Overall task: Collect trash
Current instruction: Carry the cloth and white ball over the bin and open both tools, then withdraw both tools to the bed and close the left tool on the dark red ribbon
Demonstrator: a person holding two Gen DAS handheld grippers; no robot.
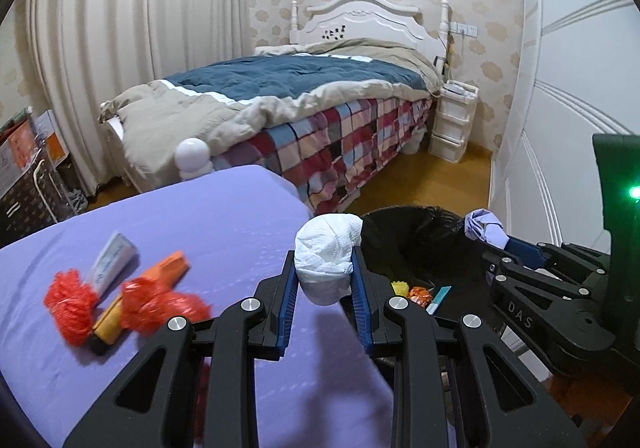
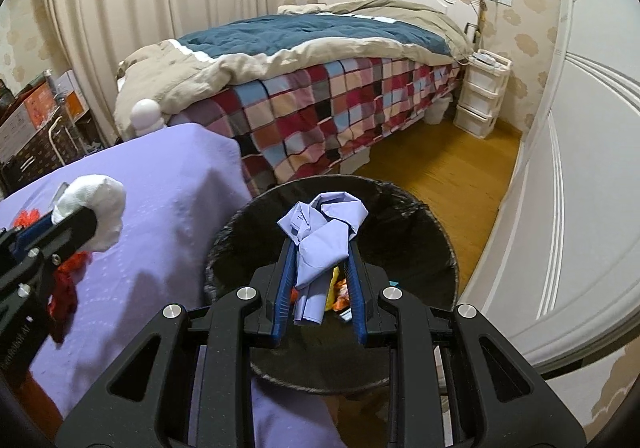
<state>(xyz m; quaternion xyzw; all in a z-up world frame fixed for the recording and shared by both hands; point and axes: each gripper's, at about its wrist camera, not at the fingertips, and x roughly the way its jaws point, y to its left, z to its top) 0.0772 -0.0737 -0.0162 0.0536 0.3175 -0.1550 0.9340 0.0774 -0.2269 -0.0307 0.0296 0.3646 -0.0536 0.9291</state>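
Observation:
My left gripper (image 1: 323,262) is shut on a white crumpled tissue wad (image 1: 326,254), held above the right edge of the purple-covered table (image 1: 180,216); it also shows in the right wrist view (image 2: 94,204). My right gripper (image 2: 320,244) is shut on a crumpled lavender paper (image 2: 324,232), held over the black-lined trash bin (image 2: 420,248). That paper also shows in the left wrist view (image 1: 486,228). The bin (image 1: 420,232) holds several wrappers. On the table lie red crumpled plastic (image 1: 72,300), an orange packet (image 1: 168,268) and a white tube (image 1: 112,260).
A bed (image 1: 280,88) with a plaid cover stands behind the table. A white drawer unit (image 1: 454,120) is by the headboard. White wardrobe doors (image 2: 580,168) line the right. Boxes (image 1: 24,152) stand at left by the curtain.

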